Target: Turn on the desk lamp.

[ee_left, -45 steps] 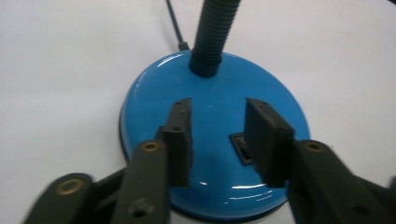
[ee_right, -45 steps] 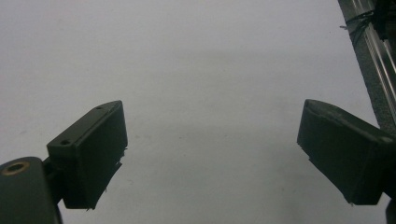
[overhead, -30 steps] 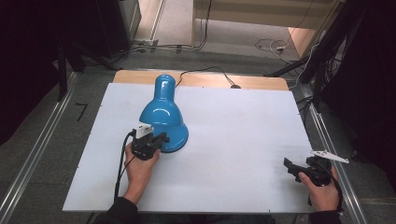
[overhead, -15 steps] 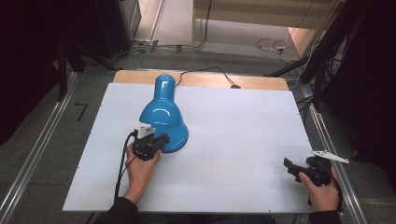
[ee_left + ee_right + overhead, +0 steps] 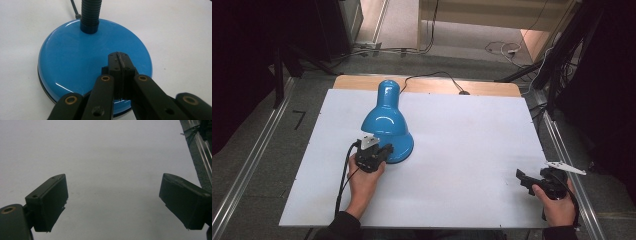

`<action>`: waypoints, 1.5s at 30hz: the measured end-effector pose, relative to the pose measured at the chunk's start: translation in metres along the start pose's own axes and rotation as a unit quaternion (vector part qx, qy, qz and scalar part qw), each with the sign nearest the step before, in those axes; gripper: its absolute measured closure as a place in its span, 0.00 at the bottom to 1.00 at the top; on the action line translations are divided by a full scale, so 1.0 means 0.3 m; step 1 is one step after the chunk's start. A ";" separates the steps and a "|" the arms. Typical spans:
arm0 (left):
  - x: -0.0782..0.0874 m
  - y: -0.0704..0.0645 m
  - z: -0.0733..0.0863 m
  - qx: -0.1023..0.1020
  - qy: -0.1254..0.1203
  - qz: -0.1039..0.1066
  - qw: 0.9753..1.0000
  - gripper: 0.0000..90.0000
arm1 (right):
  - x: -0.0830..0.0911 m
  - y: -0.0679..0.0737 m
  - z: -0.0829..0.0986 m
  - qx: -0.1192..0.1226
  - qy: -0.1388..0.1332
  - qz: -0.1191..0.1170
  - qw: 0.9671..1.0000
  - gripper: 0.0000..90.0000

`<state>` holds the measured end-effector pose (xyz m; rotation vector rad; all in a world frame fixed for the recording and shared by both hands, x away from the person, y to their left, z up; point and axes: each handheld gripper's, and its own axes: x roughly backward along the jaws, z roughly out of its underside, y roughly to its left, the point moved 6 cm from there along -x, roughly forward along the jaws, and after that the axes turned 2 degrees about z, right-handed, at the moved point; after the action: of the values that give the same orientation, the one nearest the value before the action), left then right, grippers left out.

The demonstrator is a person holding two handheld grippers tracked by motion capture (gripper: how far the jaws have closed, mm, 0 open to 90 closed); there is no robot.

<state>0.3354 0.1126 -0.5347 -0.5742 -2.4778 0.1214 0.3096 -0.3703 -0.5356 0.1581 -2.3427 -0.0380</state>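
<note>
We note the left gripper [image 5: 384, 150], jaws clenched, over the lamp base [image 5: 75, 62] at centre-left; the right gripper [image 5: 524, 179], jaws released, at lower right.

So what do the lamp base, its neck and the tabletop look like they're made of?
Lamp base: probably painted metal or hard plastic; the glossy blue skin carries sharp highlights. Neck: black and ribbed, which suggests a flexible corrugated sleeve of plastic or rubber. Tabletop: a matte white board, likely laminate, with no glare; a bare wood-coloured edge shows along its far side.
</note>
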 end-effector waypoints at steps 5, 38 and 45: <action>-0.001 0.000 0.001 -0.001 -0.001 0.000 1.000 1.00 | -0.001 -0.002 0.001 -0.001 0.000 0.000 1.000 0.08; -0.002 -0.003 0.005 -0.023 0.000 -0.005 1.000 1.00 | 0.001 0.000 0.001 -0.003 0.001 -0.003 1.000 0.08; -0.002 -0.004 0.005 -0.027 0.000 -0.008 1.000 1.00 | 0.001 -0.001 0.002 -0.005 0.002 -0.001 1.000 0.10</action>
<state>0.3345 0.1114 -0.5361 -0.5775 -2.4914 0.0495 0.3091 -0.3705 -0.5359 0.1562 -2.3382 -0.0498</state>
